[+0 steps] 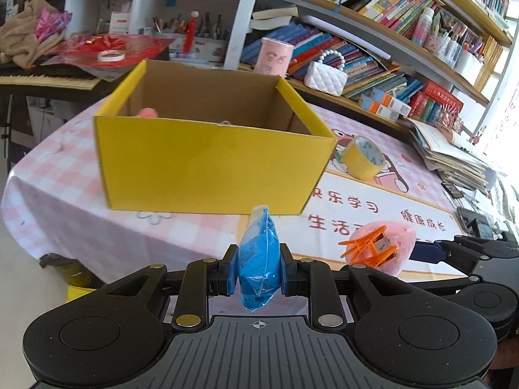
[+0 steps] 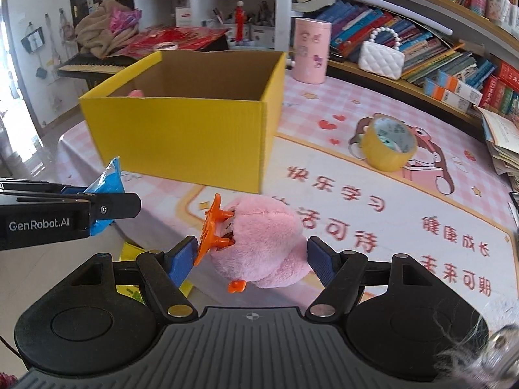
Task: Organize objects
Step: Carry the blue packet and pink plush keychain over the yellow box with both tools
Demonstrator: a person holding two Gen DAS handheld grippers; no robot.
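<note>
Left gripper (image 1: 258, 269) clamped tight on blue packet (image 1: 259, 259); right gripper (image 2: 251, 261) wide around pink plush toy (image 2: 262, 243). Both short of yellow box (image 1: 211, 168). Clear near wall before release.

Crowded bookshelves (image 1: 373, 32) behind a pink-checked table (image 1: 81, 175).

Left gripper (image 1: 258, 270) holding a blue packet (image 1: 259, 265) before the yellow box (image 1: 211, 162).

The jaws are closed on the packet, which stands upright between them. Beyond the jaws sits the open box on the pink checked table (image 1: 97, 214). Right of the jaws, a pink plush toy (image 1: 394, 243) with orange feet; farther off, a tape roll (image 1: 363, 157).
</note>
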